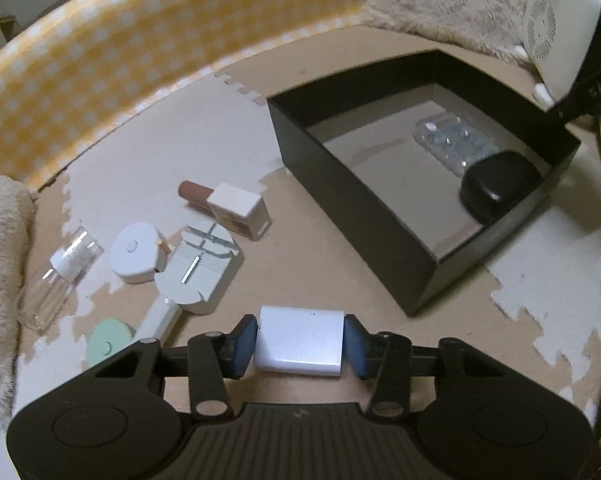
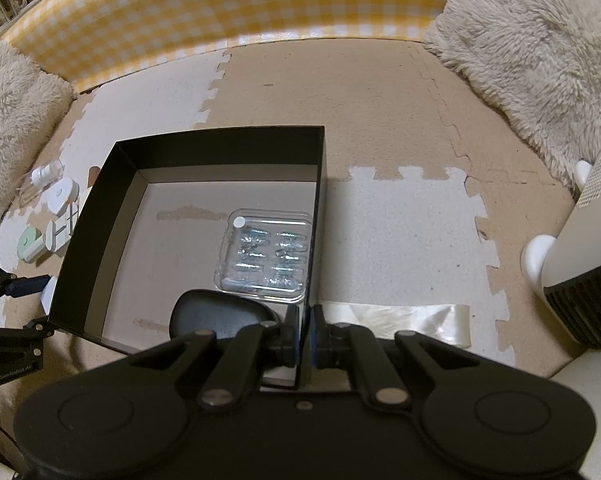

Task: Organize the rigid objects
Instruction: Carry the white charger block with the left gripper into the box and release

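Observation:
A white rounded case [image 1: 300,330] lies on the foam mat, and the blue pads of my left gripper [image 1: 300,342] press on its two sides. To the right stands an open black box [image 1: 340,200] holding a clear blister pack [image 1: 452,142] and a black oval case [image 1: 498,184]. My right gripper [image 2: 304,344] is shut on the near right wall of the black box [image 2: 220,144], beside the blister pack [image 2: 266,254] and black case [image 2: 220,314]. Left of the box lie a brown tube [image 1: 194,192], a small white box [image 1: 240,210], a round white case [image 1: 136,258], a grey-white tool [image 1: 200,268], a clear bottle [image 1: 56,280] and a green disc [image 1: 108,342].
A yellow checked panel [image 2: 220,12] bounds the far side of the mat. Fluffy cushions [image 2: 540,60] sit at both back corners. A white appliance [image 2: 572,264] stands at the right, with a strip of clear tape [image 2: 400,320] on the mat right of the box.

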